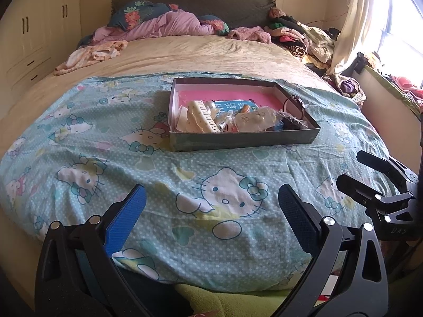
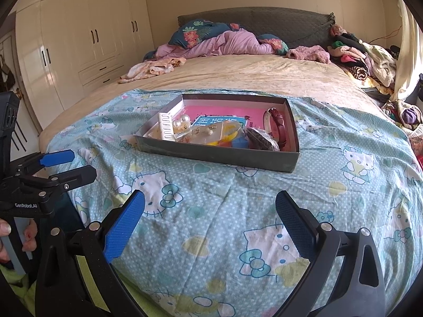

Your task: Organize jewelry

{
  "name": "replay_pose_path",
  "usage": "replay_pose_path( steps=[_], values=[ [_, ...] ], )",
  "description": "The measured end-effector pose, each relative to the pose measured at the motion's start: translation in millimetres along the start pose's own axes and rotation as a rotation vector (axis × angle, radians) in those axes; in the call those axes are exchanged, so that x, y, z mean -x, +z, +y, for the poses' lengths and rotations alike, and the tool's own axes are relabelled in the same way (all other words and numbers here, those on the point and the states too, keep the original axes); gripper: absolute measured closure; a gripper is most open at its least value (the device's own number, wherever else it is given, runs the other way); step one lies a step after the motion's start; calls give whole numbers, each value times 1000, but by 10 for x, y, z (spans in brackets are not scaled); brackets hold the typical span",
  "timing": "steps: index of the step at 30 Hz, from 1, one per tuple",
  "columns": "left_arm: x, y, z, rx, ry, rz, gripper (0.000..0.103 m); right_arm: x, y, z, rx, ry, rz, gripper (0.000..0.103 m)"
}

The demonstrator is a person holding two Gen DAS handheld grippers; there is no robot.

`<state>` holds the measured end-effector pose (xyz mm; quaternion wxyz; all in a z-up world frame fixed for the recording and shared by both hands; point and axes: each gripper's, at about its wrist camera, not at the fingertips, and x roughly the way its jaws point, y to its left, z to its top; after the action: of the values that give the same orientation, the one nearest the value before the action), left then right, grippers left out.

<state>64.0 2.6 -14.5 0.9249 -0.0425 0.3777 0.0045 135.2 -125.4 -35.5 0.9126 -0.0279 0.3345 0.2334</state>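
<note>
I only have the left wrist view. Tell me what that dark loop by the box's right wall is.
Observer: In the right wrist view it is a watch with a dark red strap, lying inside the box along its right wall.
Operator: Report what sits beside the white comb.
Observer: Pearl earrings, just right of the comb.
Operator: Confirm the right gripper is empty.
Observer: The right gripper is wide open with nothing between its fingers. Only the bedsheet shows below it, short of the box.
</note>
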Motion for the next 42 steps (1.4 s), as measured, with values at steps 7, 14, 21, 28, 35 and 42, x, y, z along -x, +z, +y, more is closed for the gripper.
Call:
replay_pose_path(
  steps=[7,14,21,28,35,42],
  values=[
    [23,3,-4,8,2,-5,10,40,3,-14,0,-3,-7,5],
    [46,-3,2,13,3,-8,10,45,-4,-1,2,1,-2,5],
    [57,-25,3,12,9,-5,10,57,6,19,7,1,-3,5],
    [57,-22,4,12,6,-3,10,61,11,55,13,3,1,5],
    [58,-26,17,15,3,-5,10,55,9,60,15,3,3,5],
    [60,-44,0,6,3,0,10,36,23,46,15,-2,17,5]
  ],
)
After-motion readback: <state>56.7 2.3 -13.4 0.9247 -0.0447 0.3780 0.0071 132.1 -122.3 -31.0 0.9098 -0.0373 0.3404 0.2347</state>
